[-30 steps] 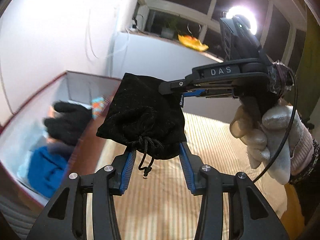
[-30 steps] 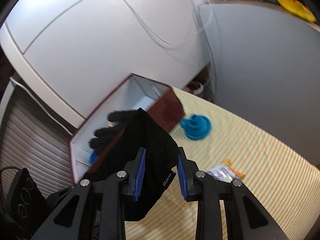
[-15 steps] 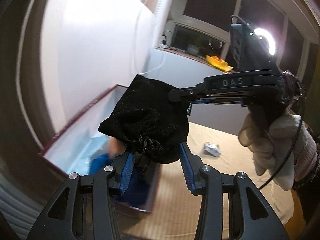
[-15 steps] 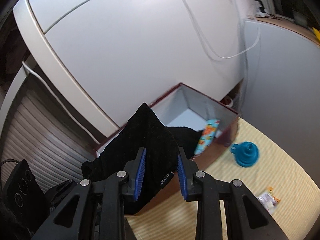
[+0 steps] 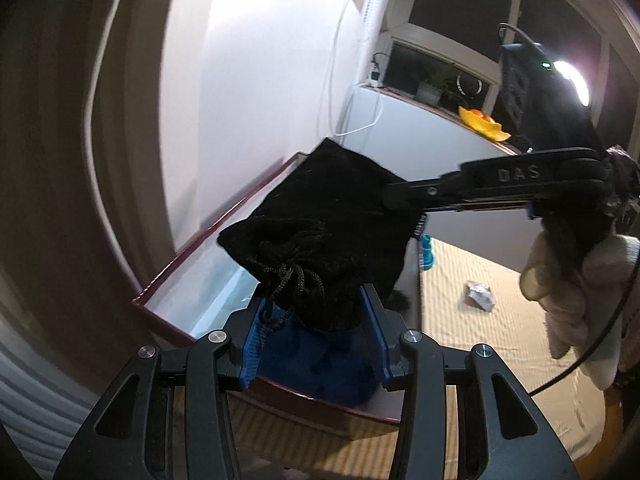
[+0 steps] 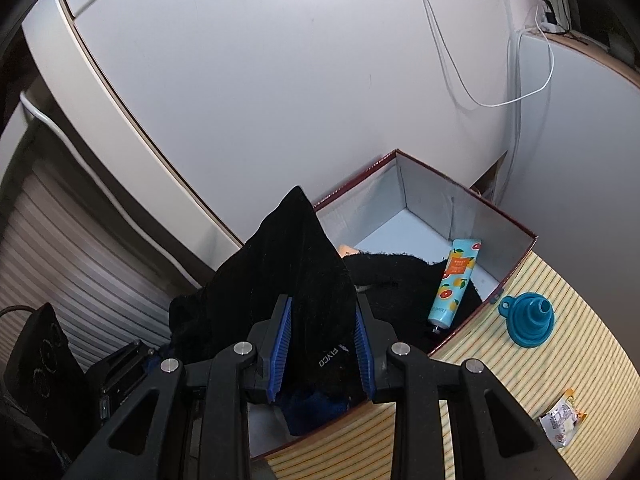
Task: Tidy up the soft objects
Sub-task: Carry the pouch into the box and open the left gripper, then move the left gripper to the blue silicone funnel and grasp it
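pouch: i've got the black velvet drawstring pouch hanging over the open maroon cardboard box with pale lining, one end in each tool.
left gripper: my left gripper sits half-wide around the cinched cord end; whether the blue pads truly bite i can't tell.
right gripper: the right gripper is narrow, pads pressed on the flat labelled corner, holding it.
box: a blue cloth lies at the near end, dark knit gloves in the middle, a citrus-print tube toward the right wall.
doing it well: i'd say lower both ends together, keep the pouch inside the walls, let go low so it lands flat on the blue cloth.
watch: the dangling cord could snag the near rim, i reckon.
outside: teal silicone funnel and a foil wrapper sit right of the box on the striped cloth.
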The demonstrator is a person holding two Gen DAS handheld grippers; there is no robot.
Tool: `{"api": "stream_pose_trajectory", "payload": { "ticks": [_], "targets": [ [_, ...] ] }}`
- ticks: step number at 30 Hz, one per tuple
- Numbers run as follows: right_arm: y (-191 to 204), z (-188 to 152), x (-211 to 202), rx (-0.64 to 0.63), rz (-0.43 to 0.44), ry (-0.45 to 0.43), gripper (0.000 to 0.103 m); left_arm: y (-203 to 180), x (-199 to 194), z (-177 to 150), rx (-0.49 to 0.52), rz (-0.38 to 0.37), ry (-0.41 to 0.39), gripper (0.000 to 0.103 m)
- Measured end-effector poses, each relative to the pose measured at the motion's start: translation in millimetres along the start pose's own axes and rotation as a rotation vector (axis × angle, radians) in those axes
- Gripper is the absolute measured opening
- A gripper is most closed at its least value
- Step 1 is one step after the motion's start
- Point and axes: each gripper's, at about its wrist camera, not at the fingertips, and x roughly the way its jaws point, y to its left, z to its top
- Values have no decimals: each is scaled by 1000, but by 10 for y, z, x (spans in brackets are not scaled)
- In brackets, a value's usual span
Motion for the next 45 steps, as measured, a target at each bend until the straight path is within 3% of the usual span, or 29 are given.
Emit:
{"api": "stream_pose_trajectory", "payload": {
  "ticks": [4,8,19,26,30,36,45],
  "targets": [
    [3,-20,7,-13,-35,-4,33,77,75,21,-20,29,3,43],
    [-26,-34,-56,-8,-42,-19,53,144,41,18,-40,37,-3,43],
    [-170,-184,-352,10,-69,-47,56,85,-79,9,-38,8,-21,43],
    [-462,-420,-751,54,-134,-98,57,-108,-164,-12,-12,-37,-33,43],
    [-703,-619,-1006,110,-152,-135,57,-298,-217,-24,26,-73,-35,43],
    [-1089,-962,-1324,199,-194,-185,57,-664,-170,-39,113,-145,21,48],
    [-1449,-1569,-1689,280,-248,-246,57,-1463,126,260,353,-224,144,48]
  ]
}}
